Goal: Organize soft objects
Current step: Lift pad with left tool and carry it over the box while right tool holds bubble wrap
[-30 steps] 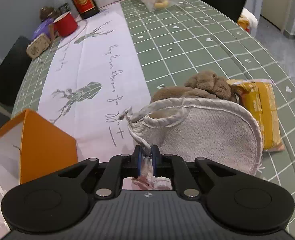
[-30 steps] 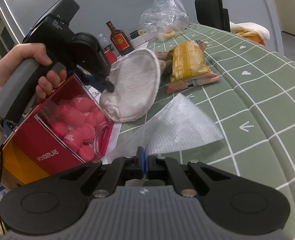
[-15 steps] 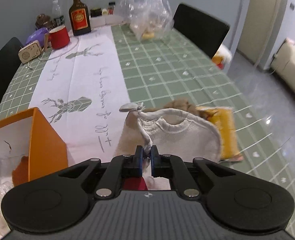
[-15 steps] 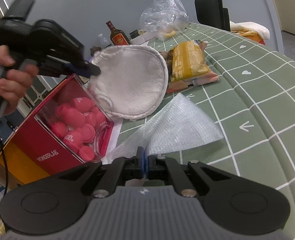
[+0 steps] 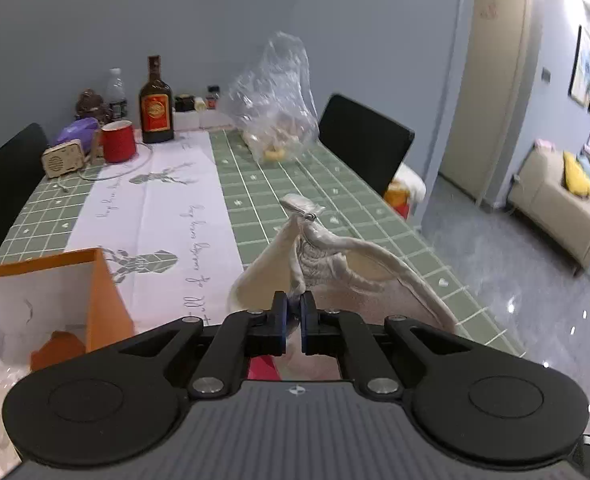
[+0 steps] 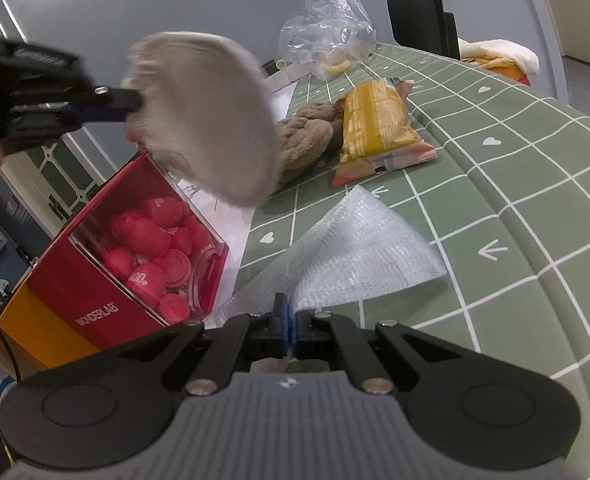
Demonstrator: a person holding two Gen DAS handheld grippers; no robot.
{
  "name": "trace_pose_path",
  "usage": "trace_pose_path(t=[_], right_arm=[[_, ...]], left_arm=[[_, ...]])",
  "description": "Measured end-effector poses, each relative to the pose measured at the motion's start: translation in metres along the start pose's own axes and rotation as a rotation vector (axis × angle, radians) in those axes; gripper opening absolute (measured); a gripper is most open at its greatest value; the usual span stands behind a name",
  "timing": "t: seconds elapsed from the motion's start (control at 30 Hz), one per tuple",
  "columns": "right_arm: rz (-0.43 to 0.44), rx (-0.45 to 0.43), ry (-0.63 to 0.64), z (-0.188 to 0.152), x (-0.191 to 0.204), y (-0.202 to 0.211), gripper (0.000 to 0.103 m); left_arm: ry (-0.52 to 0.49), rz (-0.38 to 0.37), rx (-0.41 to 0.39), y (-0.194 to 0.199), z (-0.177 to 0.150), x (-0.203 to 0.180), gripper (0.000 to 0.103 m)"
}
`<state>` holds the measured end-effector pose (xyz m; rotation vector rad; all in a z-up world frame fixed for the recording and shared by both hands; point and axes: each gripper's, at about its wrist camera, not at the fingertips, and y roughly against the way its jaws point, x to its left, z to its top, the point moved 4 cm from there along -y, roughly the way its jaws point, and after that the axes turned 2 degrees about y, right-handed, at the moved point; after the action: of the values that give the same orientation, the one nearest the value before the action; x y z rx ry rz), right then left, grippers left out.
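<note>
The left gripper (image 5: 291,322) is pinching the cream terry pouch (image 6: 215,120) by its rim, dangling it clear of the table, above the red box (image 6: 107,276). The right gripper (image 6: 288,330) is clamping the bubble wrap (image 6: 355,252) lying just ahead of it. Beyond, brown plush (image 6: 307,136) and yellow packet (image 6: 379,124) are waiting unsorted: early going, I'd say

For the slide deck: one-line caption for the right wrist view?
Right gripper pinches bubble wrap on the table while left gripper lifts a cloth pad above a red box.

Cream fleece pad (image 6: 211,120), brown plush (image 6: 307,136), yellow snack bag (image 6: 379,128), green-white grid cloth (image 6: 515,184), red box (image 6: 95,280).
</note>
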<state>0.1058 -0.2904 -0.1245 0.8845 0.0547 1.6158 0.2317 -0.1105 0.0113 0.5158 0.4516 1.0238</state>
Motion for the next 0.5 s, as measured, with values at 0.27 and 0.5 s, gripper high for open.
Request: trace_pose_path(t=[0.27, 0.5], right_arm=[[0.001, -0.007, -0.015, 0.001, -0.004, 0.0, 0.0], [-0.007, -0.015, -0.027, 0.001, -0.005, 0.002, 0.0]], left_arm=[[0.047, 0.098, -0.166, 0.059, 0.0, 0.034, 0.004], [0.104, 0.193, -0.263, 0.091, 0.004, 0.073, 0.004]])
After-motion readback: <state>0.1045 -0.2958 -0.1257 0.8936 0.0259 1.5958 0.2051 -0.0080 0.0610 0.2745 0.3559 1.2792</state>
